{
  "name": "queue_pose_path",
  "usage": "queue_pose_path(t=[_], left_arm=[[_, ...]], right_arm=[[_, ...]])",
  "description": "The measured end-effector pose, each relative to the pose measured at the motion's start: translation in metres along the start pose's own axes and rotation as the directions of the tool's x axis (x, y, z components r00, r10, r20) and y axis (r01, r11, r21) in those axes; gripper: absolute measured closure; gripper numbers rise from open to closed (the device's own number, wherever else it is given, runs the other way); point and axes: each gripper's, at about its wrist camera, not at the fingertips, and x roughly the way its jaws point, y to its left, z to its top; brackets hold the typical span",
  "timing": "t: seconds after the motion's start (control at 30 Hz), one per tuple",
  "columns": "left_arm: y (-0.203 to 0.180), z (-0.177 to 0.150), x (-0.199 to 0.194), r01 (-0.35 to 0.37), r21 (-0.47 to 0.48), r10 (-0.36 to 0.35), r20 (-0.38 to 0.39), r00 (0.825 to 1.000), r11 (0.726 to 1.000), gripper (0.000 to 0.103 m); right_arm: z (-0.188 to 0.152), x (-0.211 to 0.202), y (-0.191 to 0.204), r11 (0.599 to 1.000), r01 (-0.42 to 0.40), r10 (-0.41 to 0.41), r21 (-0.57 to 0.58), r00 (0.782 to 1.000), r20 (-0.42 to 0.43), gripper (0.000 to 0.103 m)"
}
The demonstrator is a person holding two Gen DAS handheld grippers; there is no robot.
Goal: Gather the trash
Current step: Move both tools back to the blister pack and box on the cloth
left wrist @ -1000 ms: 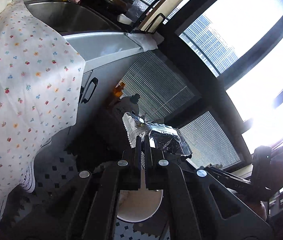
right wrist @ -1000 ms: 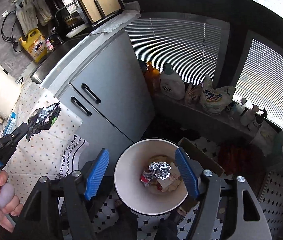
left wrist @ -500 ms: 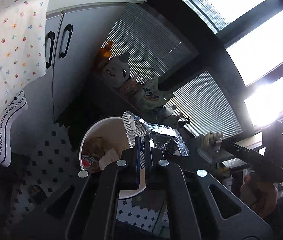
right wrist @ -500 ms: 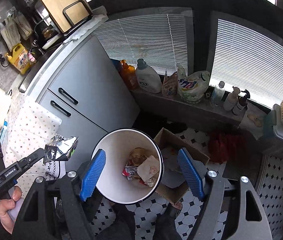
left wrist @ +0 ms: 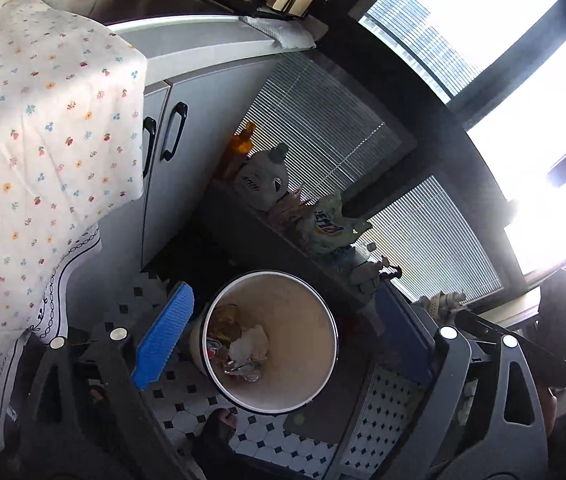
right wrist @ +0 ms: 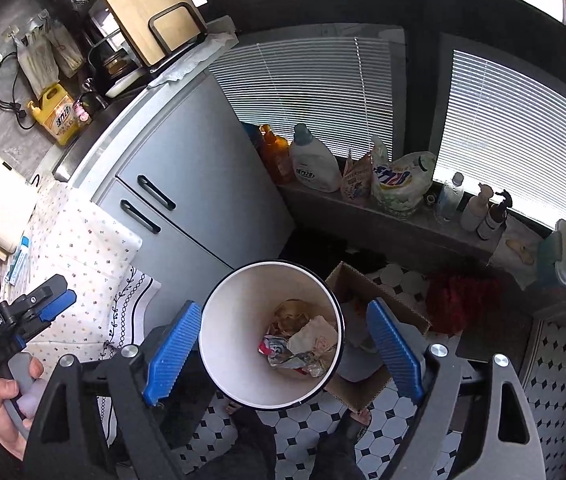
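The left gripper (left wrist: 283,344) hangs above the round white bin (left wrist: 323,336) on the tiled floor (left wrist: 187,420). Its fingers (left wrist: 163,336) are opening wide and nothing is between them; the right finger is in shadow and hard to see. The trash (left wrist: 239,348) lies at the bottom of the bin: crumpled paper, a shiny foil piece and some coloured wrappers, mixed so that single pieces are hard to tell apart.

The right gripper (right wrist: 283,354) also hangs over the bin (right wrist: 223,320), one blue finger (right wrist: 173,354) at each side of the rim without touching it. Its fingers are opening as well and hold nothing. In this view the left gripper (right wrist: 49,306) shows at the left edge, beside the flowered cloth (right wrist: 83,248) that hangs over the edge of the surface, with a hand (right wrist: 3,408) on its handle, partly cut off by the frame.

Room around the bin is narrow. The grey cabinet (right wrist: 203,184) stands just behind it, an open cardboard box (right wrist: 379,304) touches its right side, and the low window ledge (right wrist: 403,220) with bottles runs behind. The person's feet (right wrist: 355,420) stand just before the bin. The windows in the left view are too bright to read.
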Motion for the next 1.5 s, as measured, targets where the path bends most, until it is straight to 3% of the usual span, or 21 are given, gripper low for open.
queue_pose_path(t=[0.3,0.7,1.27,1.5], left_arm=[[0.059,0.02,-0.071,-0.085,-0.073,0.093,0.114,0.989,0.994,0.007],[0.16,0.039,-0.159,-0.16,-0.181,0.2,0.232,0.952,0.971,0.007],[0.29,0.073,-0.234,-0.196,-0.286,0.288,0.325,0.901,0.938,0.007],[0.338,0.096,-0.242,-0.219,-0.284,0.306,0.309,0.901,0.933,0.023]], right_arm=[[0.019,0.008,0.082,0.993,-0.078,0.081,-0.091,0.997,0.02,0.011],[0.03,0.03,0.21,0.964,-0.163,0.168,-0.209,0.986,0.005,0.008],[0.028,0.064,0.343,0.942,-0.214,0.221,-0.259,0.975,-0.001,0.008],[0.023,0.085,0.387,0.946,-0.219,0.227,-0.24,0.974,0.006,0.008]])
